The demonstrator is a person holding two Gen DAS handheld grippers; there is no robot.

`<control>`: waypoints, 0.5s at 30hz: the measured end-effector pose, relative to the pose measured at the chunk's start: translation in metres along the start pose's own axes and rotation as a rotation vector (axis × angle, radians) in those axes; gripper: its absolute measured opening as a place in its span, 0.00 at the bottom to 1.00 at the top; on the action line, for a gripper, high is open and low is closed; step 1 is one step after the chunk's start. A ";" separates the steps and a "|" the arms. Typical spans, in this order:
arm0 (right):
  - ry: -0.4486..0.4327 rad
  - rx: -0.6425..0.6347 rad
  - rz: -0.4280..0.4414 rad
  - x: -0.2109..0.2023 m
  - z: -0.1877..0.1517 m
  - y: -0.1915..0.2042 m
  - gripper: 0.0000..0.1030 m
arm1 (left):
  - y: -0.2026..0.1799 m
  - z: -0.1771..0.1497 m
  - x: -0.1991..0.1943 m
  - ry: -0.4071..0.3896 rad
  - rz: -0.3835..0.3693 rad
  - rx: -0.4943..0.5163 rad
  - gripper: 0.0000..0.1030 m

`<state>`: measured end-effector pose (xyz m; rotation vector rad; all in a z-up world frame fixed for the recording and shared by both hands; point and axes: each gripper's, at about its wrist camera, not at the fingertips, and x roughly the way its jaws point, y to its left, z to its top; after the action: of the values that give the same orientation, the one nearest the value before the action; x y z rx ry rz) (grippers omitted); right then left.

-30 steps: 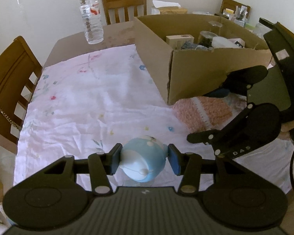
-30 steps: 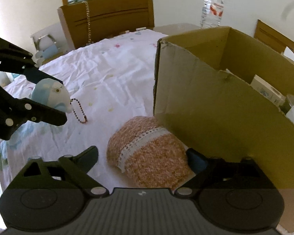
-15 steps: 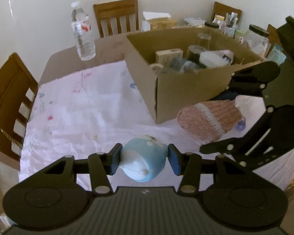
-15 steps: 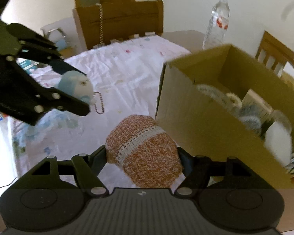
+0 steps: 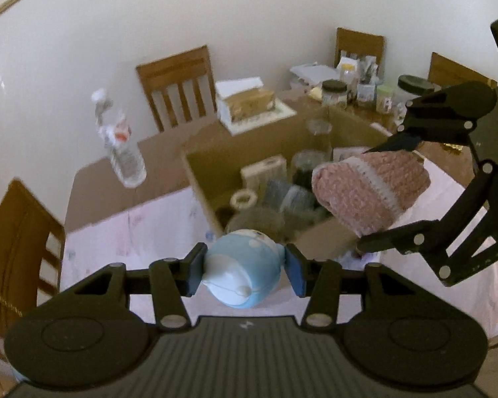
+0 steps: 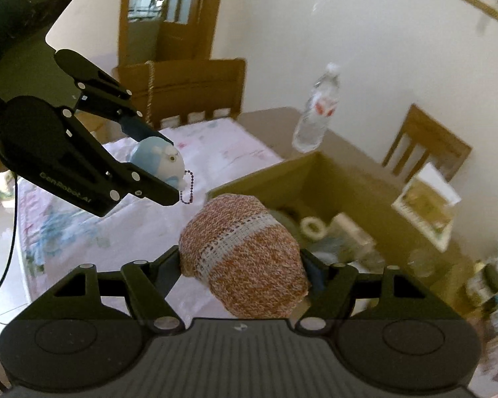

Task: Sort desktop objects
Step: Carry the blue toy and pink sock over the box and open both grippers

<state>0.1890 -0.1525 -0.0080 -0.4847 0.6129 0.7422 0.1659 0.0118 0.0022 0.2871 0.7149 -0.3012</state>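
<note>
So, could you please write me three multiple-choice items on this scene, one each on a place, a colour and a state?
1. Where is the water bottle?
A. in the cardboard box
B. on the table beyond the box
C. on a chair

2. What colour is the round toy in the left gripper?
A. light blue
B. red
C. green

3. What state is the right gripper in?
A. open and empty
B. shut on the knitted pouch
C. shut on a bottle

Key: 1 B, it stands on bare tabletop past the cardboard box; 2 A, blue with white; 3 B, both fingers press the pouch.
</note>
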 end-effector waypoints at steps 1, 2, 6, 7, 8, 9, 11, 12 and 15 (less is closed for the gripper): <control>-0.003 0.001 -0.014 -0.002 0.001 -0.005 0.76 | -0.002 0.006 0.001 -0.009 -0.002 0.012 0.48; -0.007 0.005 -0.029 -0.005 0.001 -0.010 0.76 | -0.004 0.010 0.003 -0.014 0.000 0.019 0.48; -0.011 0.031 -0.068 -0.010 0.001 -0.028 0.76 | -0.007 0.027 0.011 -0.035 -0.007 0.047 0.48; -0.011 0.033 -0.076 -0.010 0.002 -0.032 0.76 | -0.008 0.030 0.014 -0.038 -0.010 0.051 0.48; -0.011 0.035 -0.089 -0.009 0.002 -0.037 0.76 | -0.008 0.034 0.017 -0.040 -0.013 0.052 0.48; -0.009 0.038 -0.099 -0.008 0.001 -0.040 0.76 | -0.008 0.037 0.019 -0.041 -0.016 0.051 0.48; -0.002 0.045 -0.117 -0.005 0.003 -0.048 0.76 | -0.008 0.043 0.025 -0.042 -0.021 0.052 0.48; -0.002 0.048 -0.128 -0.004 0.003 -0.052 0.76 | -0.008 0.046 0.027 -0.044 -0.023 0.056 0.48; 0.000 0.042 -0.169 0.003 0.005 -0.062 0.80 | -0.007 0.054 0.034 -0.050 -0.023 0.066 0.48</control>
<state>0.2380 -0.1880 0.0057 -0.4912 0.5794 0.5682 0.2198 -0.0194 0.0167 0.3327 0.6605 -0.3535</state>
